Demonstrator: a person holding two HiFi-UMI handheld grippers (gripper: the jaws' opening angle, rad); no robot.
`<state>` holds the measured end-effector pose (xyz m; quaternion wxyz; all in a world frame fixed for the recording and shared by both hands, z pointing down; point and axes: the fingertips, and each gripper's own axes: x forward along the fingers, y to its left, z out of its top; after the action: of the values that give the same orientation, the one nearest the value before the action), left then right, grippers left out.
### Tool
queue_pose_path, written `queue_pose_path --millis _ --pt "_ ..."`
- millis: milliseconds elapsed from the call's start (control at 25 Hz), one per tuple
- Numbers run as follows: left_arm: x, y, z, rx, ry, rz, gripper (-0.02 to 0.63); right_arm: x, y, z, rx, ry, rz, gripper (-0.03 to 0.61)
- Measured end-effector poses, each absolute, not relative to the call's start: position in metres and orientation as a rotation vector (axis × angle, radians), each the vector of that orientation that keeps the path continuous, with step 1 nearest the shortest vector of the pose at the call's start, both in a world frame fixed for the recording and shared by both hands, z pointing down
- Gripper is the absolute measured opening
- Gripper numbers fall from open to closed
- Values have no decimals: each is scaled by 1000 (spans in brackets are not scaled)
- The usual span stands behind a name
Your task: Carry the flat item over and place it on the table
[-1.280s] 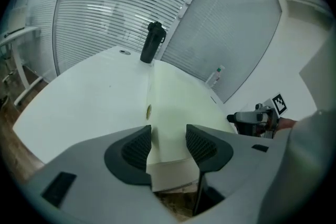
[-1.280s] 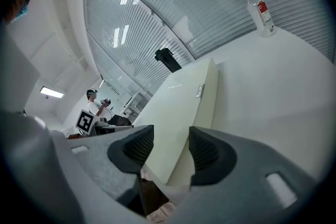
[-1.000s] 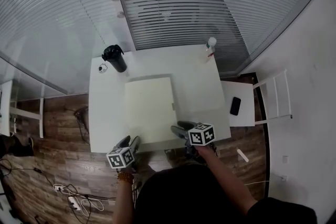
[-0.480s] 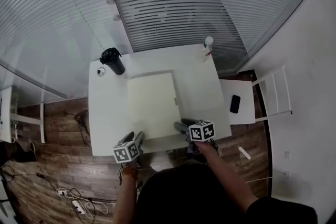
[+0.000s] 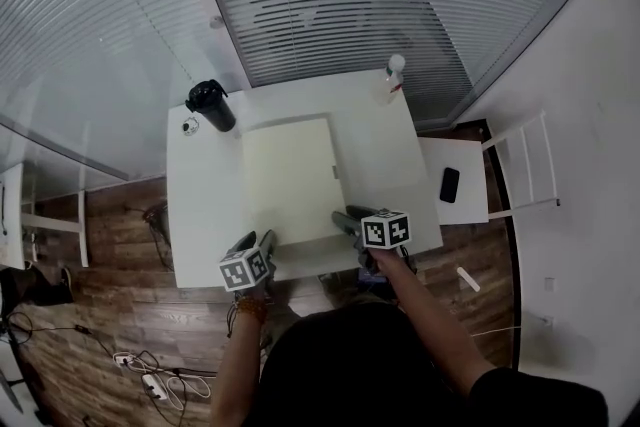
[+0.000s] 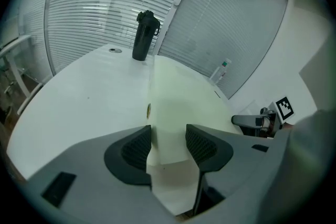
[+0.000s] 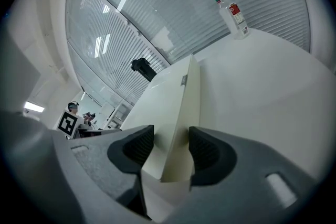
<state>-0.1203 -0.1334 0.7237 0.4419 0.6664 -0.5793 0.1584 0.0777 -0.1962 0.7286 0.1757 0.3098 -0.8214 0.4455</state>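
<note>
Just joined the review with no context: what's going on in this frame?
A person holds a two-jaw gripper in each hand, and both are clamped on the near end of a flat cream board. The left gripper is at its near left corner, the right gripper at its near right. The board reaches out over the white table, between a black bottle and a clear bottle. It has not been released yet.

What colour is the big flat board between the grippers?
Plain pale cream, no pattern. The board shows best in the head view.
</note>
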Motion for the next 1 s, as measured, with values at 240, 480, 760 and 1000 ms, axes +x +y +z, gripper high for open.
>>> queue_pose_path --millis 240,480,760,1000 --pt "-119 -130 723 1647 -1418 388 215 79 -193 728 859 -2322 1268 209" --pt "-119 -128 723 1641 -1493 429 215 79 -192 718 892 -2337 1105 198" --pt "-122 -122 698 1750 -1652 563 221 81 -198 676 963 -2444 1024 196" --pt "-102 -113 653 1854 -1771 514 219 90 -201 631 1170 -2541 757 112"
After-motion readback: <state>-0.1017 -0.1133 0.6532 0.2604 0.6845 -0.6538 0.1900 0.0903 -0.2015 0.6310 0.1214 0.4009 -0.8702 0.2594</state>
